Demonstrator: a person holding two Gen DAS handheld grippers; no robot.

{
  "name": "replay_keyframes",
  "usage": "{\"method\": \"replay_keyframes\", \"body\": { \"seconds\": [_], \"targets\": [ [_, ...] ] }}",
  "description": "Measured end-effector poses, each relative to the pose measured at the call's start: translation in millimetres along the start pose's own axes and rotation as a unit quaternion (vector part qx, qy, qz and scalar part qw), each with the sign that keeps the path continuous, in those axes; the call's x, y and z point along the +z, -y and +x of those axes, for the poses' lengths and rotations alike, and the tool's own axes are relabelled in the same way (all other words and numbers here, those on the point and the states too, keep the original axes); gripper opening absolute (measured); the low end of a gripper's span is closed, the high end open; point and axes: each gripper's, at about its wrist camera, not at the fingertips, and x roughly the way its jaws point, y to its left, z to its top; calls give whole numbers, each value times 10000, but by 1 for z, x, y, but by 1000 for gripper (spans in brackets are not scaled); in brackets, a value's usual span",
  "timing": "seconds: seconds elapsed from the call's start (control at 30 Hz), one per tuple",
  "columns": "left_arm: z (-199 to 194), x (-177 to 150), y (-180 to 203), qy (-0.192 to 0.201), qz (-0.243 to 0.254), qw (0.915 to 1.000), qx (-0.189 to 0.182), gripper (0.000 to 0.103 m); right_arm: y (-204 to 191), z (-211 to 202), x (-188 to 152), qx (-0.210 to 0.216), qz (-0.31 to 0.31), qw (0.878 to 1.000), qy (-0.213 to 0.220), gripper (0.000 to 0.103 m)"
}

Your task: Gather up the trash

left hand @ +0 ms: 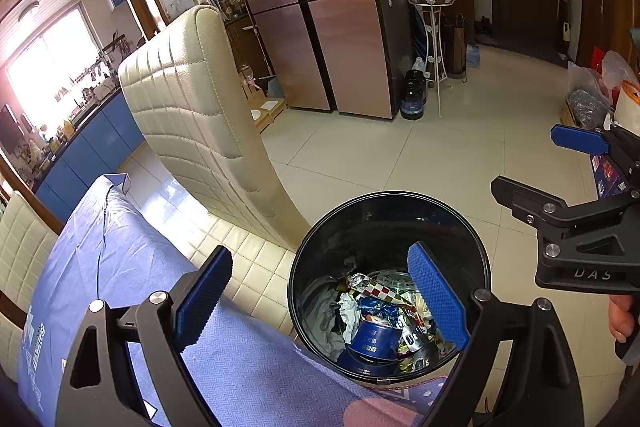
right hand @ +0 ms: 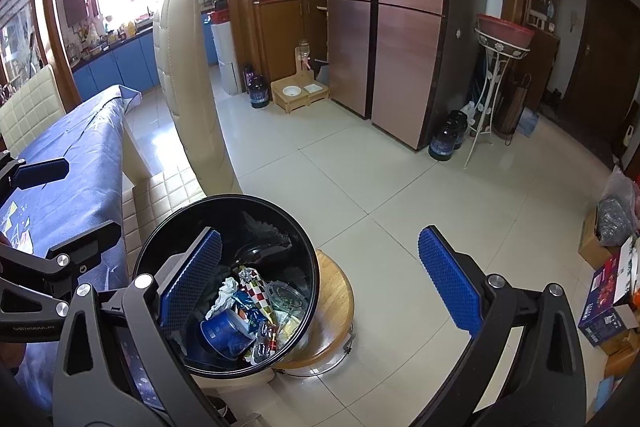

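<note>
A black round bin (left hand: 380, 227) (right hand: 260, 227) stands beside the table, on a wooden stool (right hand: 334, 307). It holds a blue can (left hand: 374, 341) (right hand: 224, 333), a checkered foil wrapper (left hand: 376, 287) (right hand: 254, 287), white tissue (left hand: 350, 311) (right hand: 226, 293) and other scraps. My left gripper (left hand: 320, 301) is open above the table edge and the bin's left rim, nothing between its blue pads. My right gripper (right hand: 320, 281) is also open and empty, its left finger over the bin, its right one over the floor. Each gripper shows in the other's view: right gripper (left hand: 526, 159), left gripper (right hand: 92, 197).
A table with a blue cloth (left hand: 120, 247) (right hand: 80, 155) lies left of the bin. A cream padded chair (left hand: 192, 107) (right hand: 188, 87) stands behind it. Copper fridge doors (left hand: 320, 27), dark jars (left hand: 412, 99) and a white plant stand (left hand: 432, 27) are across the tiled floor. Boxes (right hand: 608, 307) sit at right.
</note>
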Motion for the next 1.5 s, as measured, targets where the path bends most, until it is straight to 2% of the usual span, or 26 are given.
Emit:
{"method": "replay_keyframes", "body": {
  "seconds": [1.5],
  "targets": [
    [0, -1, 1, -25, 16, 10000, -75, 87, -1, 3, 1, 89, -19, 10000, -24, 98]
  ]
}}
